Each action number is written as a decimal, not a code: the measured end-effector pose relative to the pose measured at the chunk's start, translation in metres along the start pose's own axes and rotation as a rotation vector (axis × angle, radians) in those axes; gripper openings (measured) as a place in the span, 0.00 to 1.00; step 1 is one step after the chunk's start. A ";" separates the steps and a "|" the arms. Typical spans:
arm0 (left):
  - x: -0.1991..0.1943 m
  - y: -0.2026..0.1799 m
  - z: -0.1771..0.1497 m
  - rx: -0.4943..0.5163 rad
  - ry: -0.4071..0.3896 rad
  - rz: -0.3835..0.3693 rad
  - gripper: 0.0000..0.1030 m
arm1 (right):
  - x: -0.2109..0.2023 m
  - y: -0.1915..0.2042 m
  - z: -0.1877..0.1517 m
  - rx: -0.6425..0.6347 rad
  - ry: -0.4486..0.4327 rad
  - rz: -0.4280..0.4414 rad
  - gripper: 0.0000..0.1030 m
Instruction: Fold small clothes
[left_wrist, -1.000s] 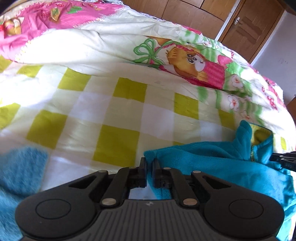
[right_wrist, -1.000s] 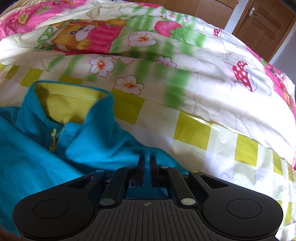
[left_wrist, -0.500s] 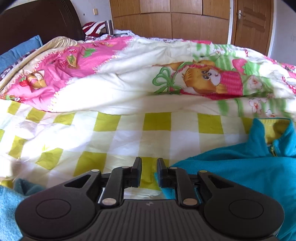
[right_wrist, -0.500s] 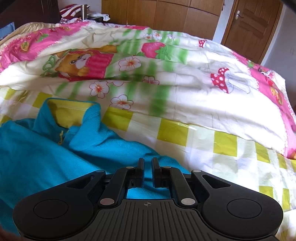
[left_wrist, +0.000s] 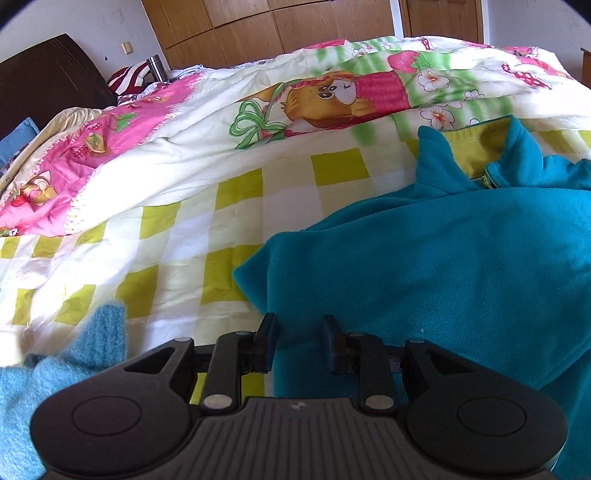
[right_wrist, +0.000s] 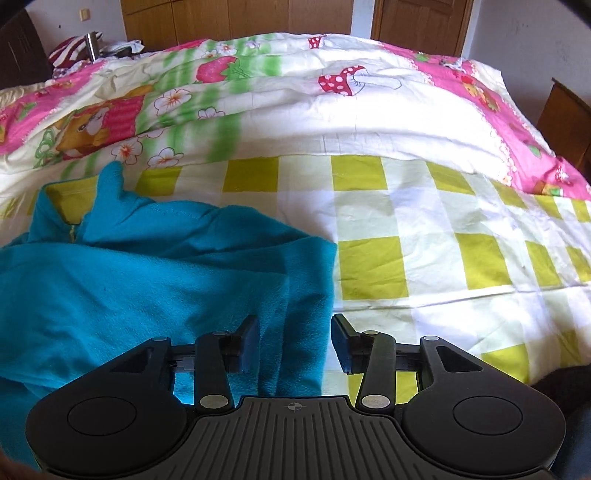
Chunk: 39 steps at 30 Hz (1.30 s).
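- A teal fleece zip-neck top with a yellow-lined collar (left_wrist: 443, 266) lies spread on the yellow-and-white checked bedsheet (right_wrist: 424, 229), below the cartoon-print quilt (right_wrist: 295, 99).
- Left gripper (left_wrist: 298, 341) stands parted over the top's edge, holding nothing.
- Right gripper (right_wrist: 294, 343) gapes wide astride its folded edge.

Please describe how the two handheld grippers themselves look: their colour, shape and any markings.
Both the left gripper and the right gripper are matte black: a ribbed centre plate with a small mark, two rounded lobes with circular discs, silver pivot pins, and two flat rectangular fingers. No cables or sleeves show.
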<state>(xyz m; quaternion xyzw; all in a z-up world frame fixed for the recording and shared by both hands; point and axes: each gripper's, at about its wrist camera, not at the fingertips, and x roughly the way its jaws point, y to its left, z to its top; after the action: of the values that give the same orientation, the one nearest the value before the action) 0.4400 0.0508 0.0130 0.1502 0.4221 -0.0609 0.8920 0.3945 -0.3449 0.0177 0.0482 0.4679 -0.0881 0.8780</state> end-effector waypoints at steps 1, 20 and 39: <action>0.000 0.000 0.000 -0.002 -0.001 0.003 0.39 | 0.002 0.001 0.001 0.015 0.002 0.016 0.41; -0.004 -0.002 -0.005 -0.029 -0.016 0.013 0.41 | 0.036 -0.005 0.001 0.291 0.070 0.176 0.37; -0.015 0.002 -0.016 -0.007 -0.044 0.046 0.52 | 0.023 0.024 0.017 0.089 -0.040 -0.007 0.18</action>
<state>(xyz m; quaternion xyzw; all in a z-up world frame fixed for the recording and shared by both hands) 0.4188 0.0571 0.0154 0.1553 0.3992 -0.0422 0.9026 0.4260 -0.3271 0.0082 0.0839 0.4459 -0.1132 0.8839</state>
